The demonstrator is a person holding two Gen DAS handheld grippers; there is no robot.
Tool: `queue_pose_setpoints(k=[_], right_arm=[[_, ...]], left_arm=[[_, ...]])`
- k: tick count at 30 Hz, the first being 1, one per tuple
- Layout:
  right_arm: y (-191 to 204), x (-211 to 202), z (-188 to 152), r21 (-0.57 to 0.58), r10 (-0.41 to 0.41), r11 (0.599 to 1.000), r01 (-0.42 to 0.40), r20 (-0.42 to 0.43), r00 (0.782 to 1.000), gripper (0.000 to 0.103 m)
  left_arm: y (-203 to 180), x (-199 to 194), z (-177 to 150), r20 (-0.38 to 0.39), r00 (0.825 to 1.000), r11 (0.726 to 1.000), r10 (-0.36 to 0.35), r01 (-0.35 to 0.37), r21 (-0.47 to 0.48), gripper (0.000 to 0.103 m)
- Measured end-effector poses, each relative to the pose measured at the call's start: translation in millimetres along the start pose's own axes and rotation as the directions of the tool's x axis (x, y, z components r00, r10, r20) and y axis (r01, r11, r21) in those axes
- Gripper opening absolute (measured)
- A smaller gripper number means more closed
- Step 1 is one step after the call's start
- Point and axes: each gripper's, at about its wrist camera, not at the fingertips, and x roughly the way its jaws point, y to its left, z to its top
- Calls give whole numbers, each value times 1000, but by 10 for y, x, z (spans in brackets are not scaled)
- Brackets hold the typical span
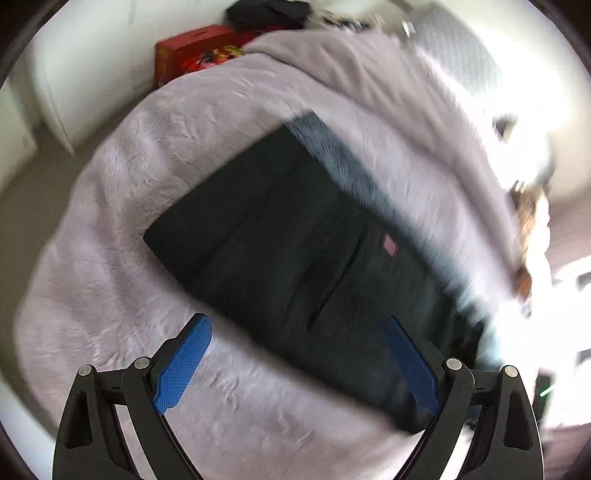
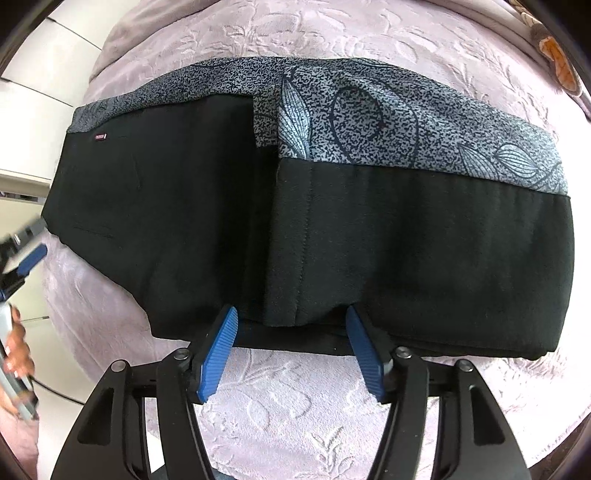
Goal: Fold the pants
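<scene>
Black pants [image 2: 424,251] with a grey leaf-patterned band [image 2: 369,118] lie folded over on the lilac blanket [image 2: 295,398]. One leg end is laid back over the seat, and its hem [image 2: 284,317] reaches the near edge. My right gripper [image 2: 291,317] points down at that edge. Its blue pads [image 2: 218,350] stand apart on either side of the hem, not pressing on it. The left wrist view is blurred: the pants [image 1: 277,229] lie slantwise, and my left gripper [image 1: 297,325] hovers wide open over their near edge. That gripper [image 2: 29,258] also shows at the left border of the right wrist view.
The blanket [image 1: 129,206] covers a bed that ends at the left. A red box [image 1: 192,51] and dark clothes [image 1: 266,13] sit at the far side by a white wall. A person's hand [image 2: 18,343] holds the left gripper's handle. An orange-brown object [image 2: 557,62] lies far right.
</scene>
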Motion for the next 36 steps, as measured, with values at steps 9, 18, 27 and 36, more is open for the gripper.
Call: queue_pose_setpoints(k=[9,18,27,36], right_arm=[[-84,1,60,19,28,999,-28,-9,1000,66],[-60,91,105,11,19,1000,-18,-16,1000,67],[33,129,76,6,10,1000,-10,-15,1000,67],[111,-96,22,-30,4,1000,-4,22,1000,68]], left_arm=[[333,200,18,-9,978,970,-207,204,-131,96],[416,354,-6,-15,979,969,-205,201,-143,96],[120,152,63,59,976,976,-209,212,-57,96],[102,430,121,17,999,998,46,-45,-35,48]])
